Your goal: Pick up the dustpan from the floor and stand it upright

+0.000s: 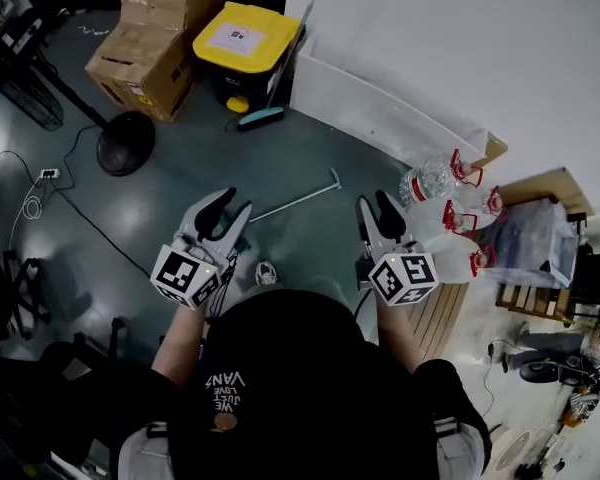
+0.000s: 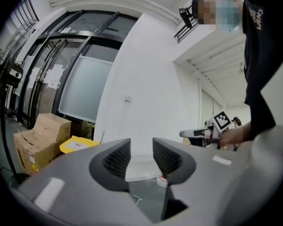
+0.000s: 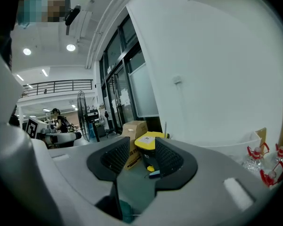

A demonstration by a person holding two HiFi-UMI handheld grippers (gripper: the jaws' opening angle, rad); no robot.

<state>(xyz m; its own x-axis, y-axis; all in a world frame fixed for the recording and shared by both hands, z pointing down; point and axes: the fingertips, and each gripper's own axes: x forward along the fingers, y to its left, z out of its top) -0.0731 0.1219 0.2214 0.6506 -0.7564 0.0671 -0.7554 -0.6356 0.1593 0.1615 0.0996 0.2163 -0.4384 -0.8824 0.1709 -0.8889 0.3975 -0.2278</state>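
Note:
A thin metal handle [image 1: 298, 201] lies on the grey floor between my two grippers; its crossbar end points toward the wall. Its near end runs behind my left gripper [image 1: 232, 206], so any pan on it is hidden. A teal and white piece [image 1: 267, 273] shows at the edge of the person's cap; I cannot tell what it is. The left gripper [image 2: 141, 154] is open and holds nothing. My right gripper [image 1: 375, 204] hovers right of the handle, also open and empty [image 3: 136, 157]. A teal patch [image 3: 116, 212] shows low between its jaws.
A teal-headed broom [image 1: 261, 118] leans on a black bin with a yellow lid [image 1: 245, 38]. Cardboard boxes [image 1: 155, 38] and a fan base [image 1: 125, 143] stand at the back left. Water bottles [image 1: 445, 183] and a wooden pallet [image 1: 440, 313] lie right. Cables [image 1: 35, 193] trail left.

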